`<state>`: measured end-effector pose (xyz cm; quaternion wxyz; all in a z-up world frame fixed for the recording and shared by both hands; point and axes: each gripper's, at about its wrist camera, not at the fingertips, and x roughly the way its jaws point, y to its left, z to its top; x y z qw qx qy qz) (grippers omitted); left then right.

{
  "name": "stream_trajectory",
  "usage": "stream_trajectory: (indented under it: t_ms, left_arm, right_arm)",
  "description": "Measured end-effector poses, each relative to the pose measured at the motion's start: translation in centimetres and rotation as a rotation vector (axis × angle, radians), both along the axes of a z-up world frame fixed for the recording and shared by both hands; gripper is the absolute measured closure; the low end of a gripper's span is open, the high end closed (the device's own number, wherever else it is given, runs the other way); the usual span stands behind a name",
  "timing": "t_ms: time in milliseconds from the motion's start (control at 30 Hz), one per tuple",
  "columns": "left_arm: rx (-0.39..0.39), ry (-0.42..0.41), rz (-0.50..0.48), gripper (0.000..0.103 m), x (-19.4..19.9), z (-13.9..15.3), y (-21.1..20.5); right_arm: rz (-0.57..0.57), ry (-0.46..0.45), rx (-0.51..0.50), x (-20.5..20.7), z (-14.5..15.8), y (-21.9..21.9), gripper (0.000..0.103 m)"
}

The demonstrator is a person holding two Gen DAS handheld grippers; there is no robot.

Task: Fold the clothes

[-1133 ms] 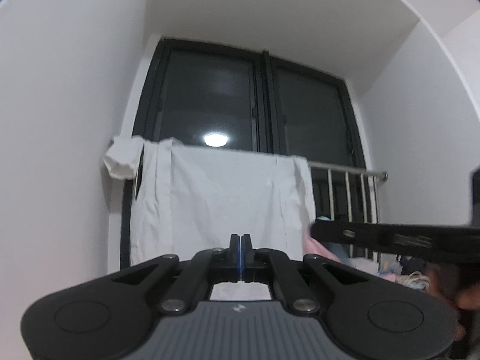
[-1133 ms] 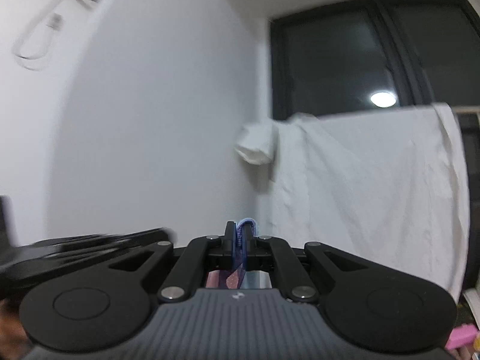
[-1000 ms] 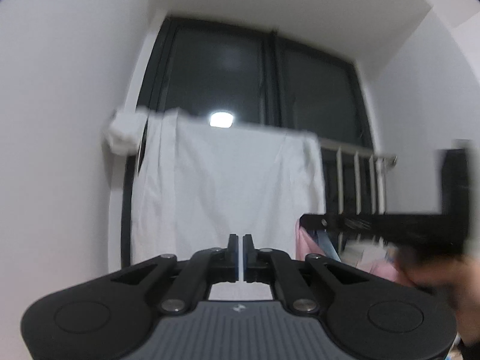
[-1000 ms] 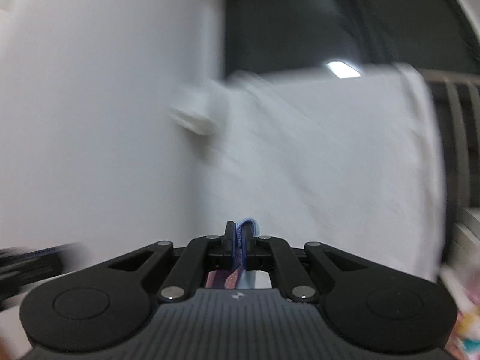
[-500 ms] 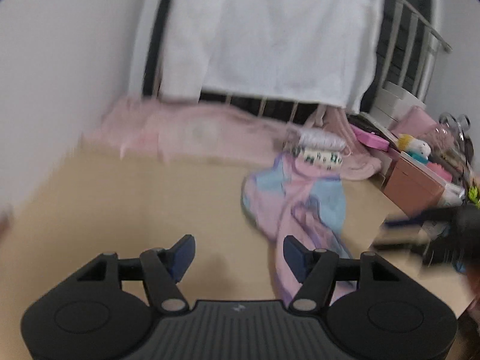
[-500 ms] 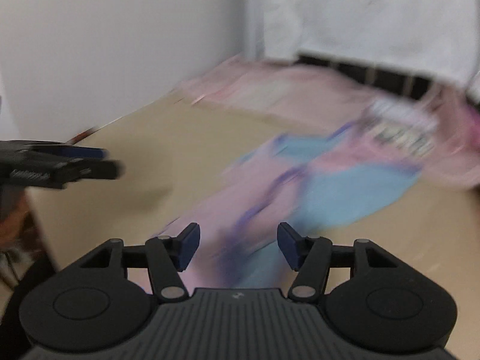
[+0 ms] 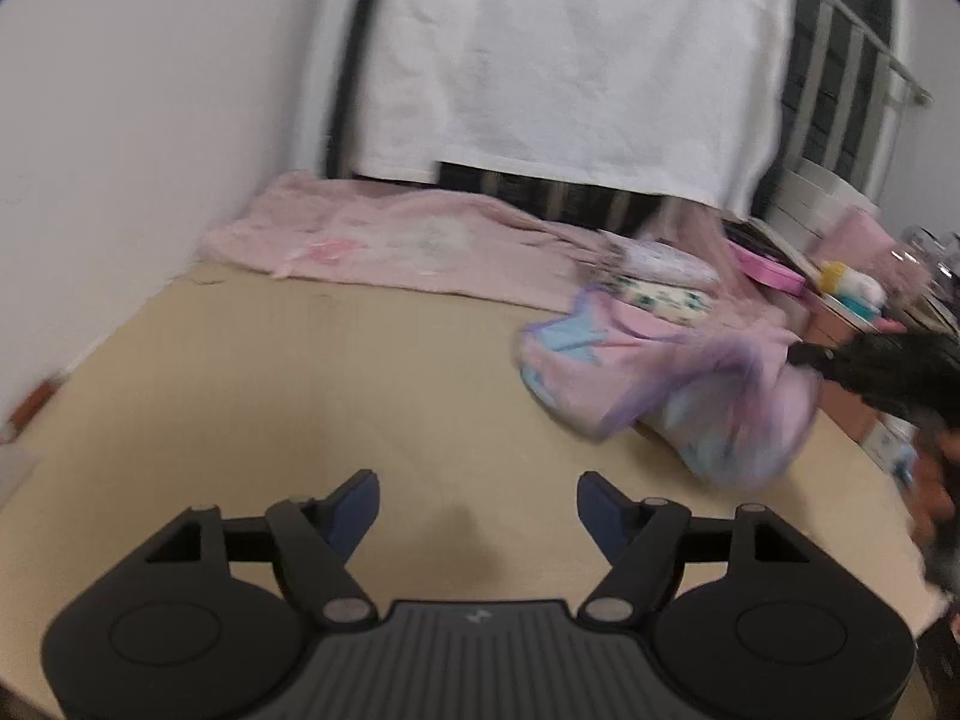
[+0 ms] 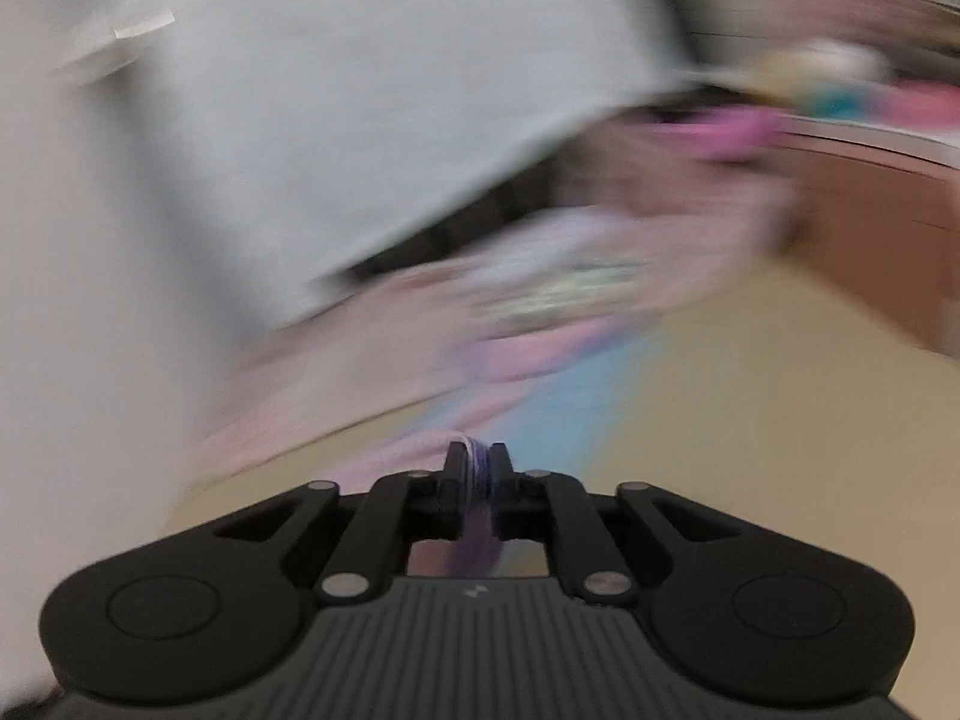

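Observation:
A pink and light-blue garment (image 7: 630, 372) with purple trim lies bunched at the right of the tan table (image 7: 300, 390). My left gripper (image 7: 477, 483) hovers low over bare table to the garment's left. Its jaws are opening and nothing is between them. In the left wrist view my right gripper (image 7: 801, 354) reaches in from the right edge and pulls a stretch of the garment. The right wrist view is blurred. There my right gripper (image 8: 477, 456) has its jaws closing on a purple fold of the garment (image 8: 540, 360), which is pinched between the pads.
A pink blanket (image 7: 420, 240) lies along the table's far edge under a white sheet (image 7: 570, 60) hung on a rail. Folded patterned clothes (image 7: 660, 282) sit behind the garment. Boxes and toys (image 7: 846, 294) crowd the right side. A white wall (image 7: 120, 150) stands at the left.
Both grippers swung down from facing the window to the table. The left jaws opened wide. The right jaws let go, opened, then closed on the garment's purple edge.

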<state>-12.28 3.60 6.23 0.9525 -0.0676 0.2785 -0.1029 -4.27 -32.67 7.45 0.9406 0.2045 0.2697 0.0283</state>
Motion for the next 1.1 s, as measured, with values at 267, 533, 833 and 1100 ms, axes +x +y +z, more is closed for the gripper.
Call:
stream_trajectory:
  t_ms: [267,533,833,1100]
  left_arm:
    - [0.111,-0.032,-0.187,0.029,0.8,-1.8,-7.4]
    - [0.107,-0.027,-0.177,0.029,0.7,-1.5,-7.9]
    - [-0.064,-0.071,-0.292,0.023,-1.3,0.2,-5.2]
    - [-0.017,0.046,-0.423,0.023,-2.1,-2.7,-9.2]
  right_arm:
    - [0.052,0.046,-0.267,-1.9,-3.1,-1.5,0.057]
    - [0.087,0.064,-0.239,2.8,-4.9,0.9,0.099]
    - [0.513,-0.176,-0.171,-10.6,-1.4,3.9,0.097]
    - [0.429,-0.033,-0.163,-13.7,-6.0,3.2,0.061]
